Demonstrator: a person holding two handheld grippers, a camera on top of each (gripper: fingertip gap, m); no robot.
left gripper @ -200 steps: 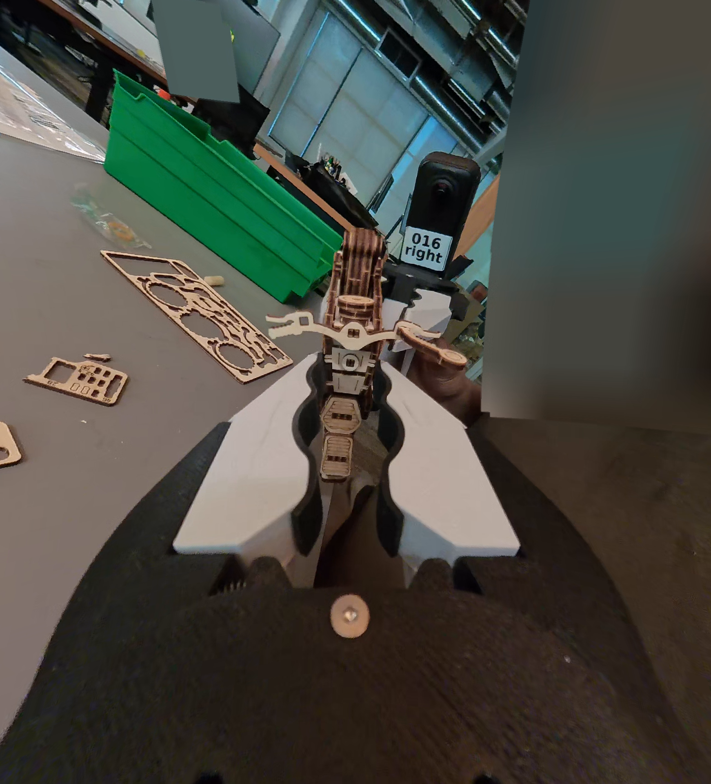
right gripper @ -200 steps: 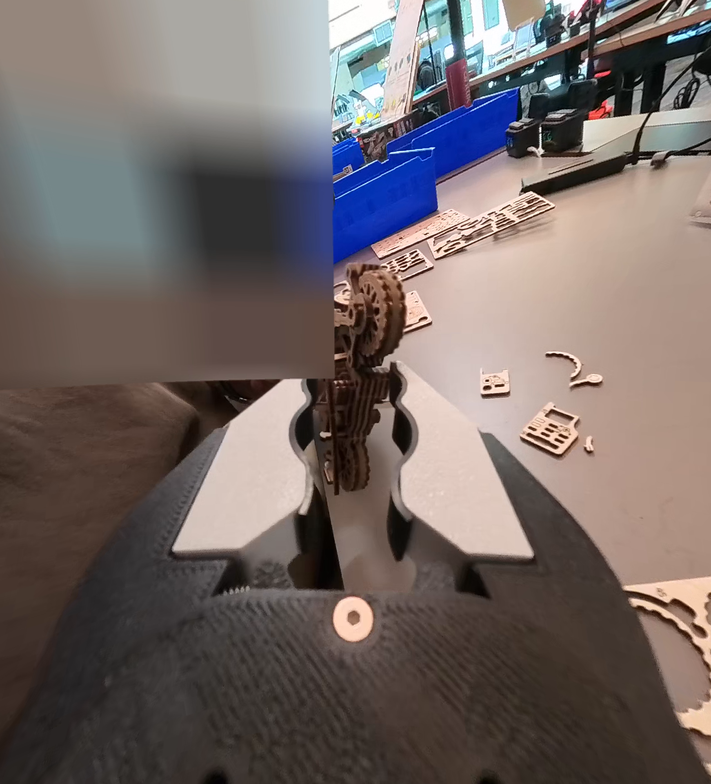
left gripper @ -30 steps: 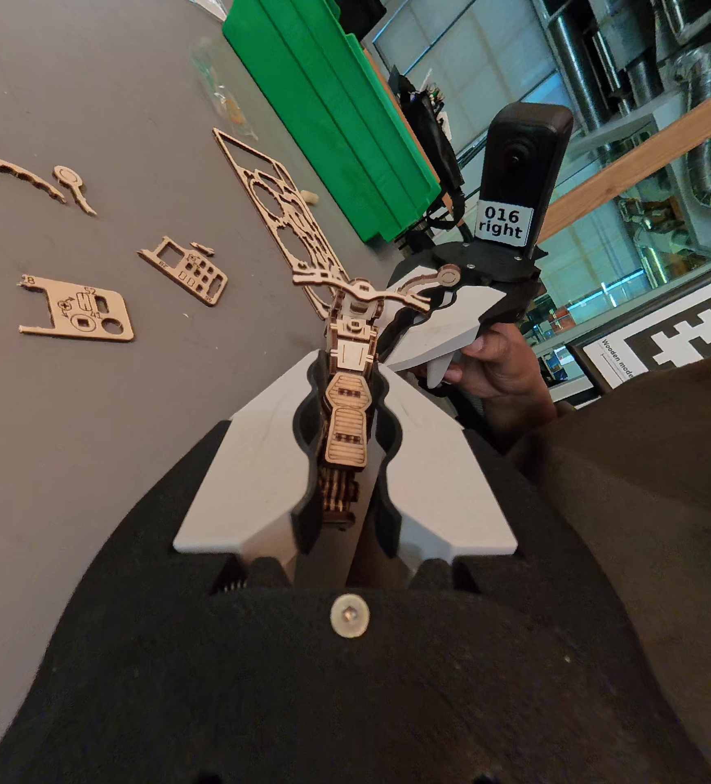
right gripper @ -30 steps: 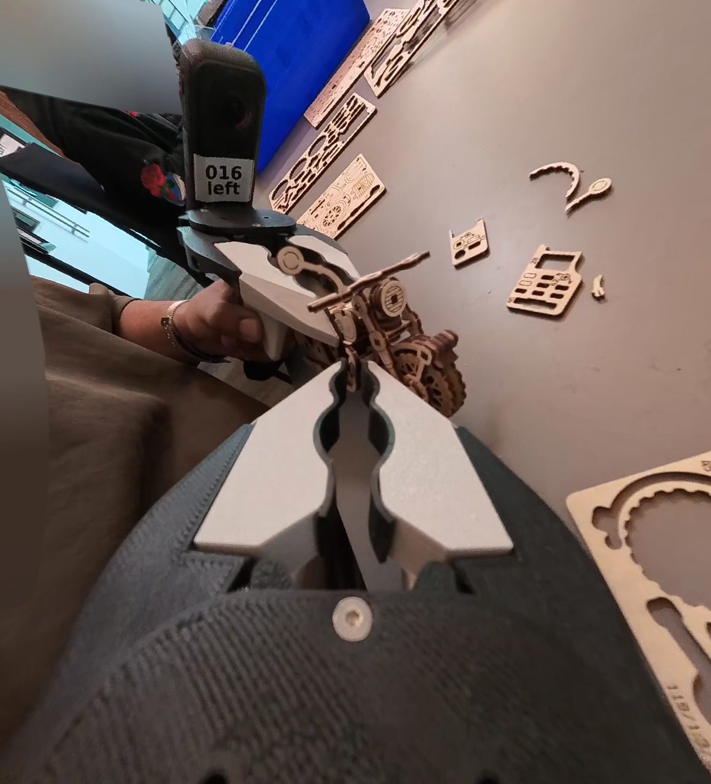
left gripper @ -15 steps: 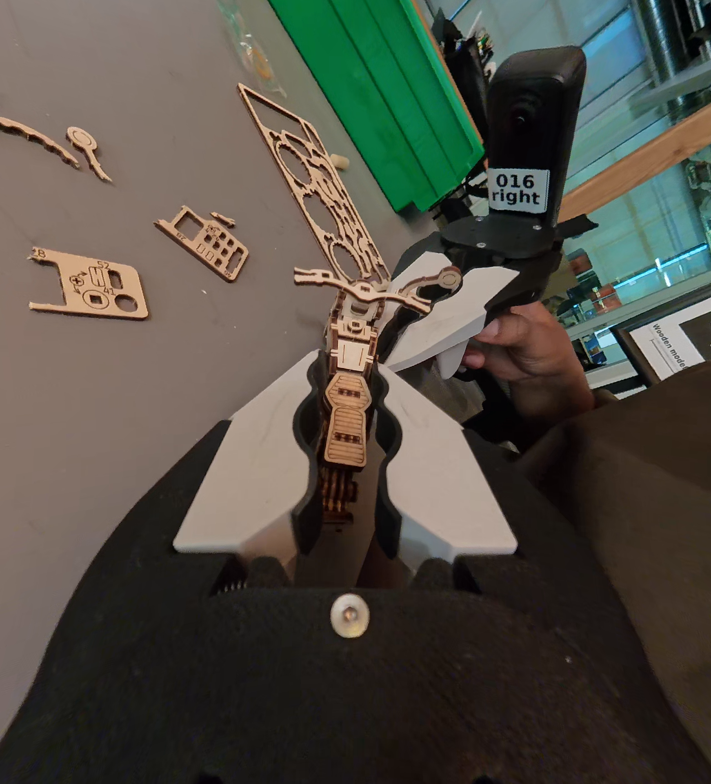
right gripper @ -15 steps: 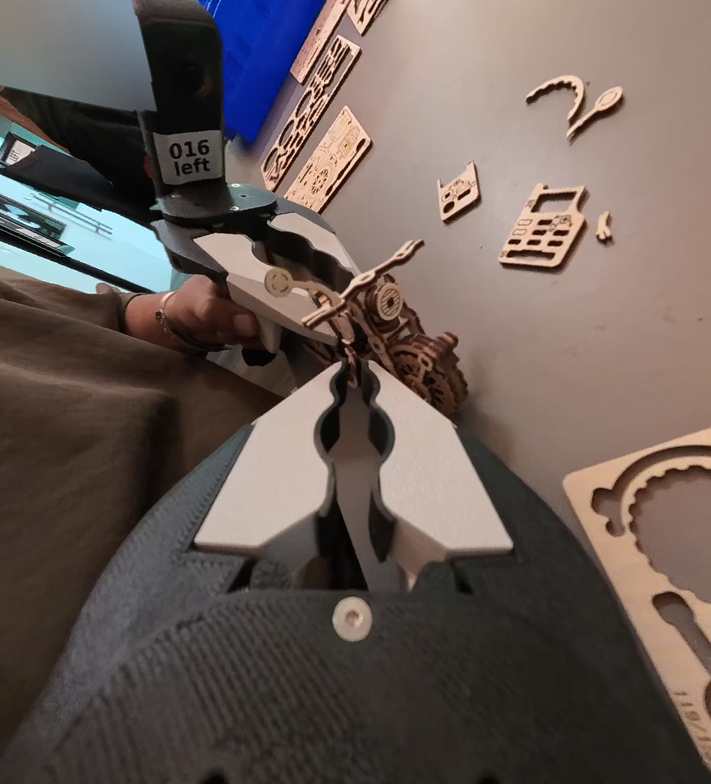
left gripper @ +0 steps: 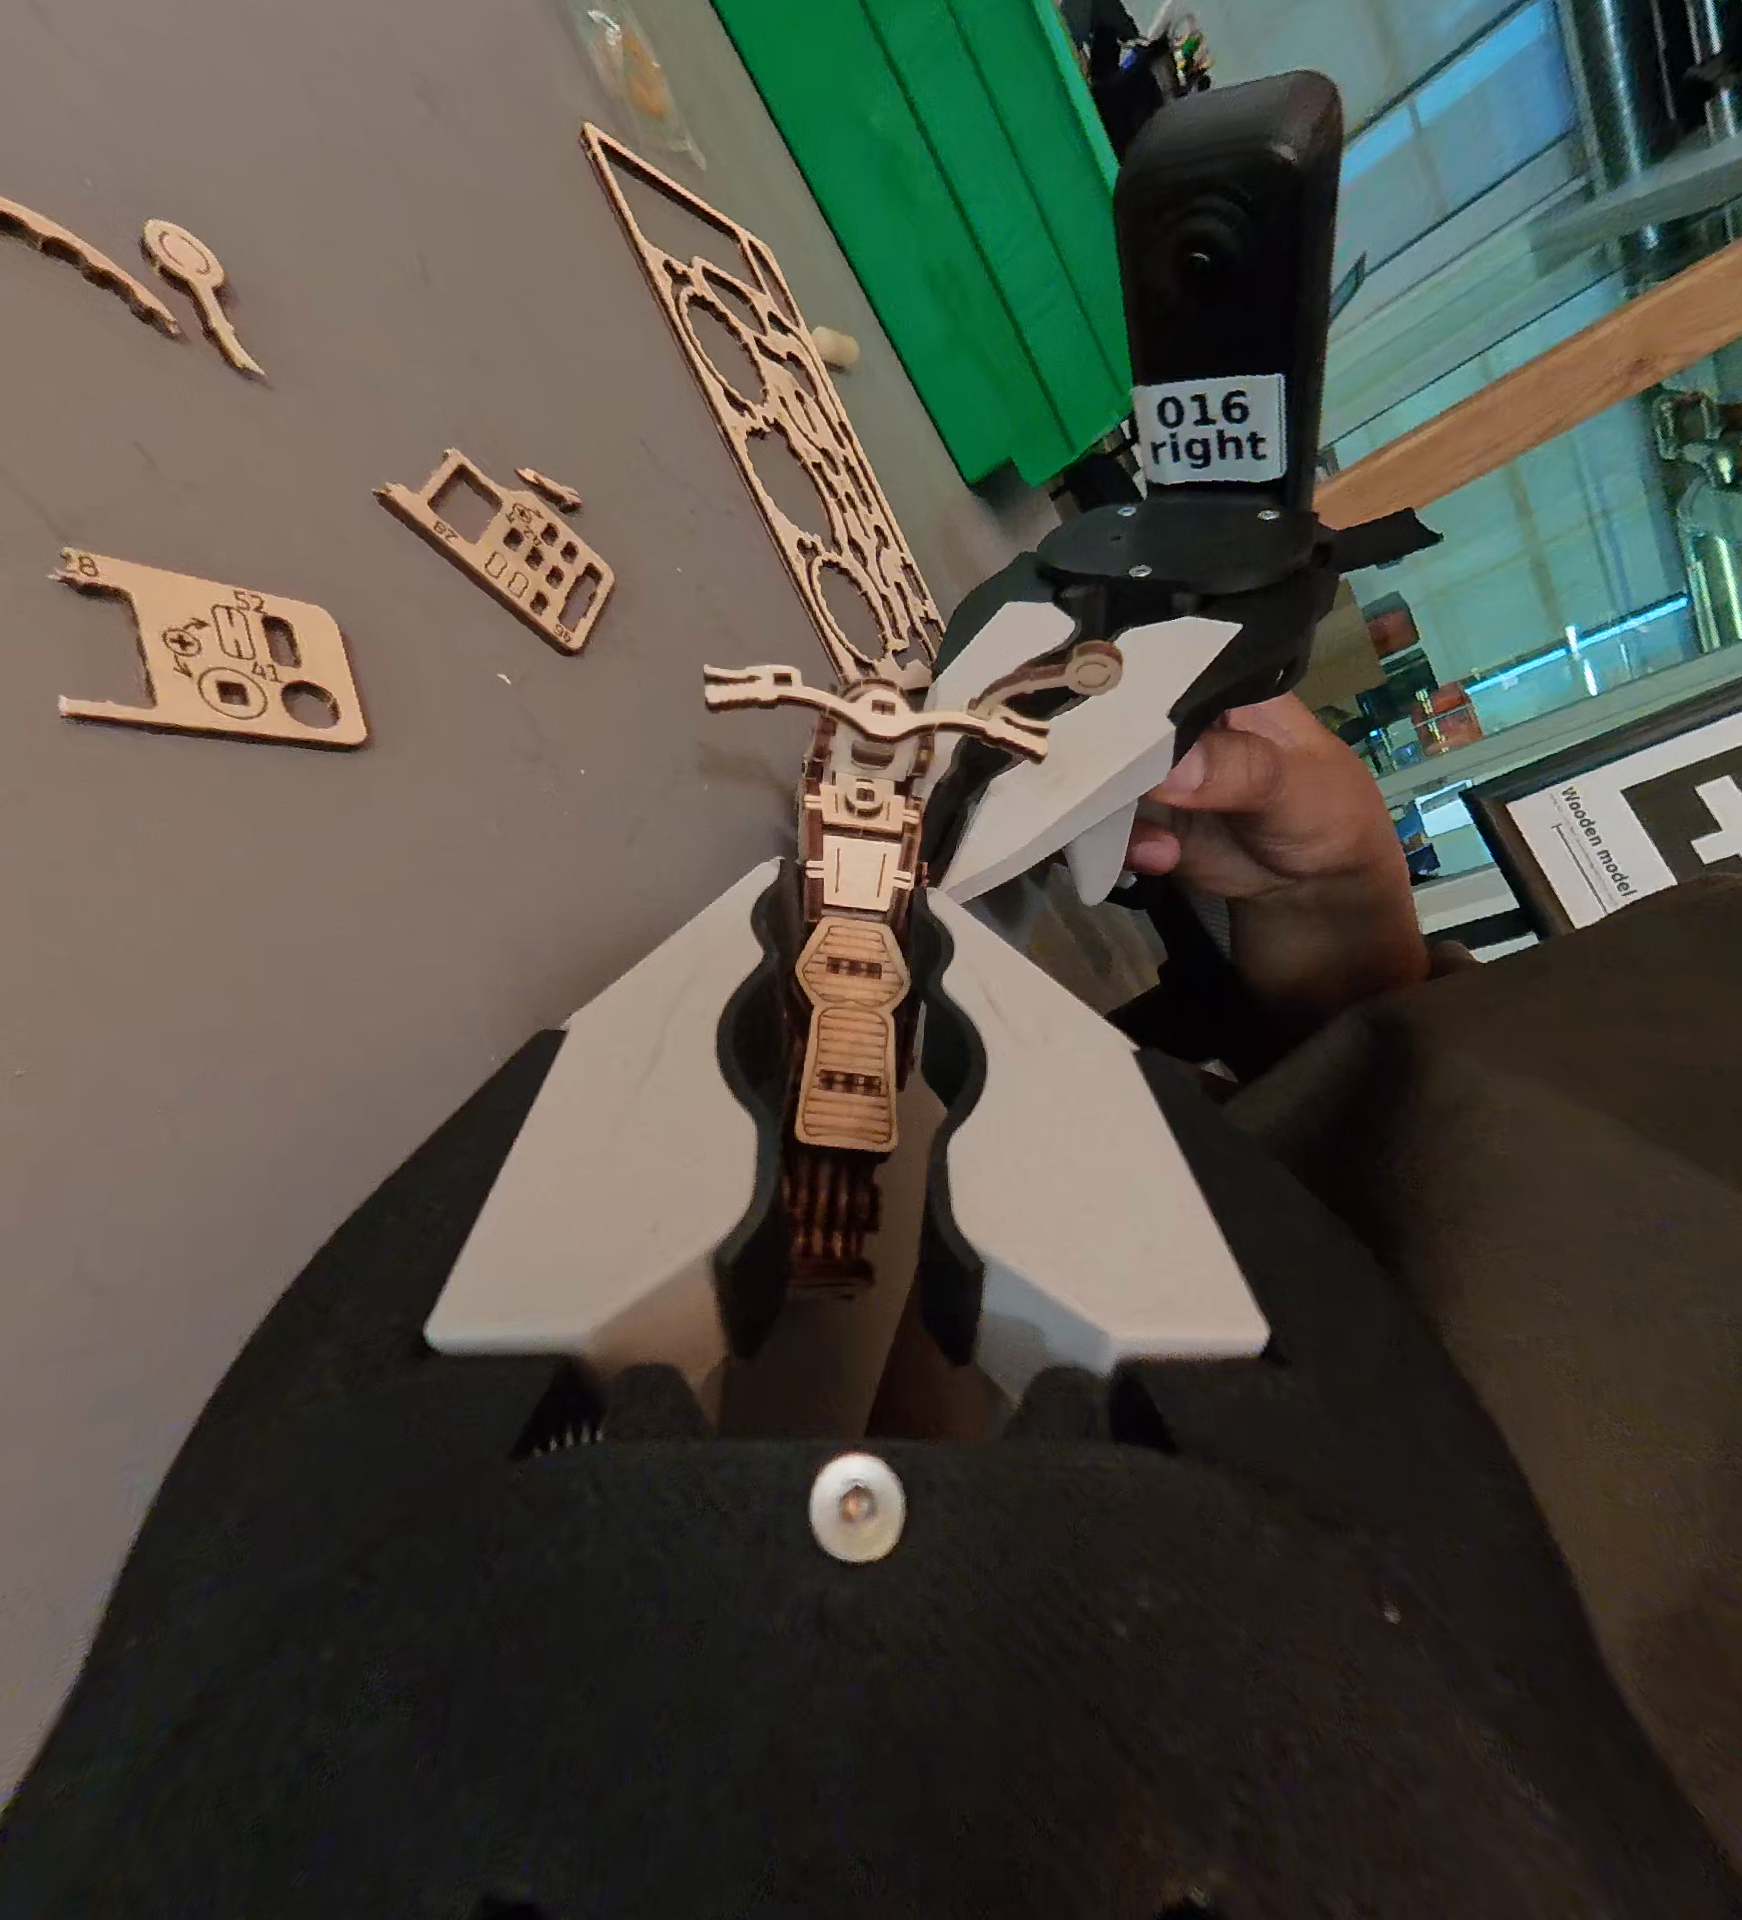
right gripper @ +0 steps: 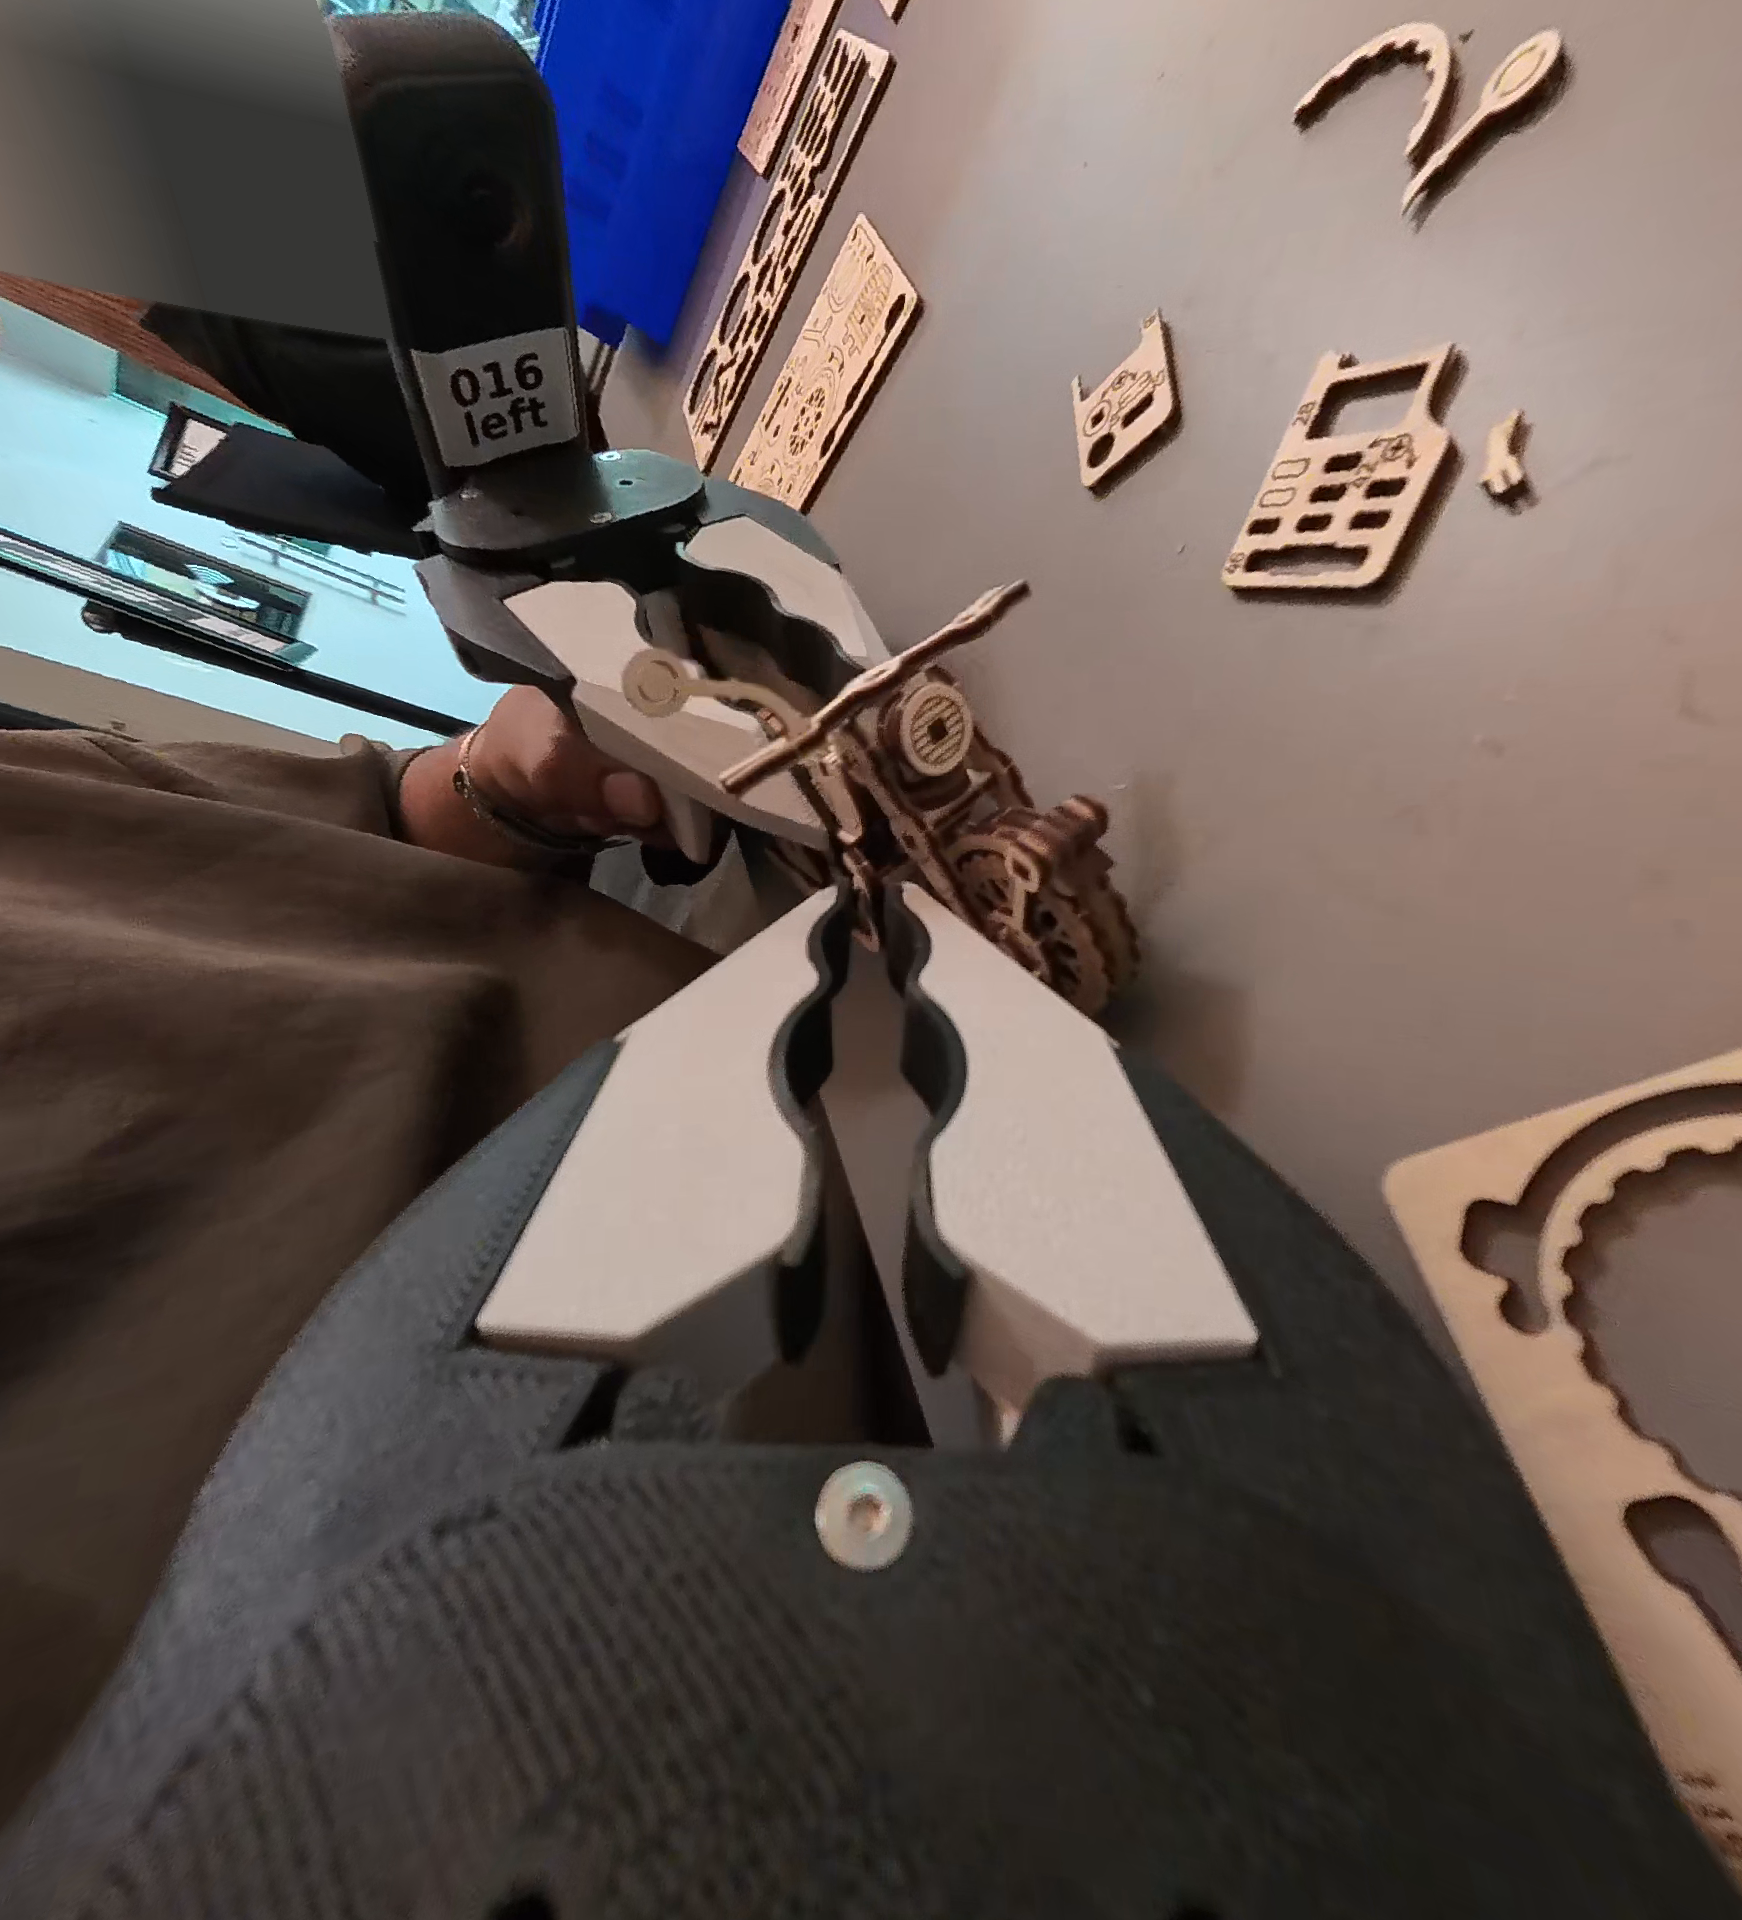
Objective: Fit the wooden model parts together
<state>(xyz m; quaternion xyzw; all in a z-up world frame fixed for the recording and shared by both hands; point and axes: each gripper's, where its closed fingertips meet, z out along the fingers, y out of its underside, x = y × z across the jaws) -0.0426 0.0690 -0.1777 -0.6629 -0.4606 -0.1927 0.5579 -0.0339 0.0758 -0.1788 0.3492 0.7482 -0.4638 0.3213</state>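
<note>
Model: the wooden motorcycle model sits in the middle of the left wrist view, tail toward the camera, seat and tank facing up; in the right wrist view it shows side-on at frame centre, raised off the worktop.
Handlebar: a pale crossbar on top of the front end, with a round mirror piece at its right-hand tip.
Step in hand: judged to be seating a small part near the front fork or steering column; the exact slot is hidden behind the fingers.
How to do it well: the body should be held steady while the small part is pushed straight along its slot, with no twisting, since thin plywood tabs would likely snap; the handlebar should be kept free of side load.
Left gripper: the left gripper is clenched on the model's body, one finger on each flank at seat and tank.
Right gripper: the right gripper is nearly closed, its tips pinching a thin dark wooden piece at the model's front, below the handlebar.
Surroundings: loose cut parts and a punched-out sheet lie on the worktop at upper left of the left wrist view, a green bin beyond; another sheet lies at lower right of the right wrist view.
</note>
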